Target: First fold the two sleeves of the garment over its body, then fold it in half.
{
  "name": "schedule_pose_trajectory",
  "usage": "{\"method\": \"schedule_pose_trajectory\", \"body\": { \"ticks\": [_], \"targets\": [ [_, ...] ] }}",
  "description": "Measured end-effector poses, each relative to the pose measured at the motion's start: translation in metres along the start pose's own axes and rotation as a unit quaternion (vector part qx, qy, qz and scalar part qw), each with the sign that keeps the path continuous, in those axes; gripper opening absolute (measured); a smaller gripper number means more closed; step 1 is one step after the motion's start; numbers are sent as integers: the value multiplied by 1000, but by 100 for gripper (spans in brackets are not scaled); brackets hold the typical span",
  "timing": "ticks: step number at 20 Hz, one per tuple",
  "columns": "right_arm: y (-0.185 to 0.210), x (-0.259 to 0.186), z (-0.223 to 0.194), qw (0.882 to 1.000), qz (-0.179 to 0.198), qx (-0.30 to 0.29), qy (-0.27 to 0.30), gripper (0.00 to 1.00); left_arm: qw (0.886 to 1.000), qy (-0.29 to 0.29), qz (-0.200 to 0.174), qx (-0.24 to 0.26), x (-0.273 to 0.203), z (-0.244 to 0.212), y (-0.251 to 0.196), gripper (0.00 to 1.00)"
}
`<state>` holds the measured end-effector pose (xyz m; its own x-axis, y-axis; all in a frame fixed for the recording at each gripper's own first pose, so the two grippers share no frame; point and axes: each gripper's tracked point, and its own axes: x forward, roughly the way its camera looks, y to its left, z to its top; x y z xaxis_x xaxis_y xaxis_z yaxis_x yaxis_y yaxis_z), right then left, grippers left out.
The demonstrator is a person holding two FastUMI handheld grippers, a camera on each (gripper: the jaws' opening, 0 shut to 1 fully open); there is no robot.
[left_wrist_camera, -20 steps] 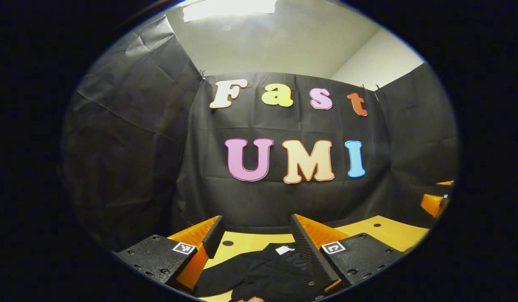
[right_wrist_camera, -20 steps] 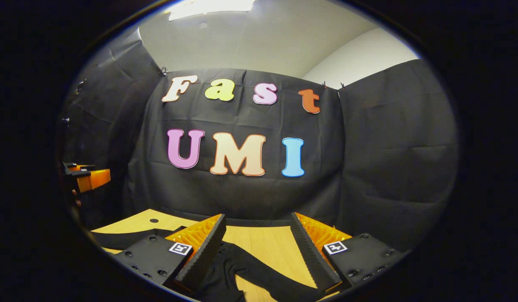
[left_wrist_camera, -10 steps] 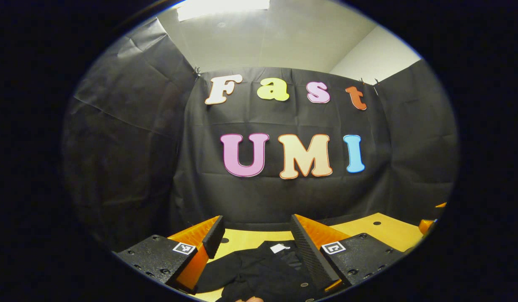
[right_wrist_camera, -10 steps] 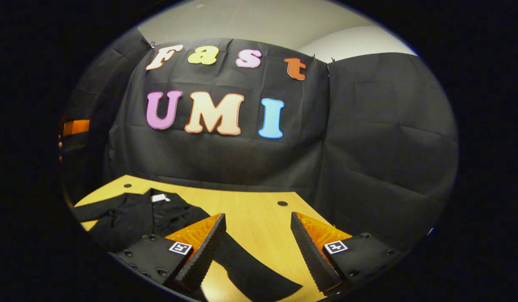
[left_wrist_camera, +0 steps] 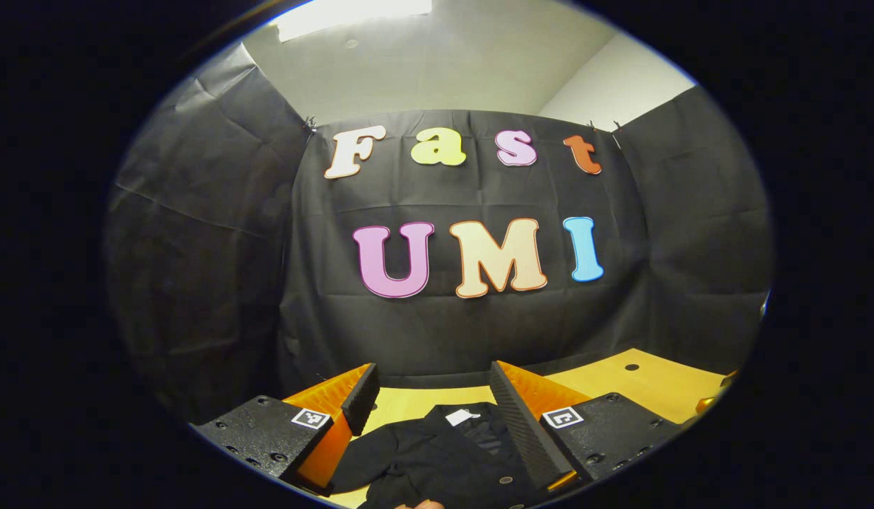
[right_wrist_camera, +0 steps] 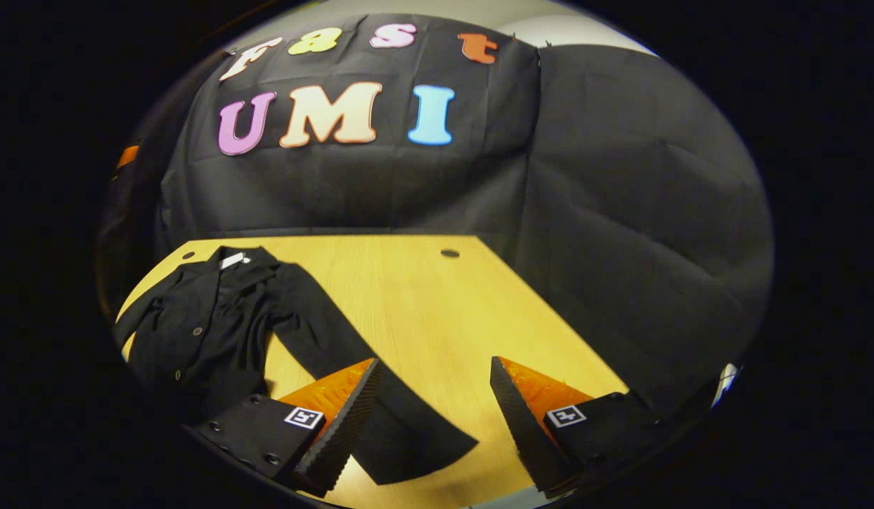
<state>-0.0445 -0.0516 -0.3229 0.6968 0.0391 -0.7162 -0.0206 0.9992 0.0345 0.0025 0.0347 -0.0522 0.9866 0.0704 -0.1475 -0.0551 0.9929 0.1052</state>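
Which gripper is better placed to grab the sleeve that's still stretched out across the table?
Right. In the right gripper view the right gripper is open, and the outstretched sleeve's cuff lies just ahead between its fingers. The left gripper is open over the garment's collar and body instead.

One black garment (two sleeves), one table, two claws.
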Motion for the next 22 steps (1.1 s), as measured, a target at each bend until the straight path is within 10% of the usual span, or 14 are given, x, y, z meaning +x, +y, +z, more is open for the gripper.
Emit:
{"method": "schedule_pose_trajectory", "body": {
  "ticks": [11, 14, 17, 22],
  "targets": [
    [14, 39, -93, 982, 45, 34, 179, 92, 999, -2, 26, 21, -14, 5, -12, 92],
    [25, 43, -91, 984, 68, 15, 166, 70, 999, -2, 36, 22, -24, 5, -13, 92],
    [33, 41, -92, 983, 76, 25, 166, 14, 999, -11, 39, 19, -28, 7, -10, 92],
    [55, 39, -27, 988, 77, 94, 98, 6, 999, 5, 42, 14, -23, -6, 13, 91]
  ]
}}
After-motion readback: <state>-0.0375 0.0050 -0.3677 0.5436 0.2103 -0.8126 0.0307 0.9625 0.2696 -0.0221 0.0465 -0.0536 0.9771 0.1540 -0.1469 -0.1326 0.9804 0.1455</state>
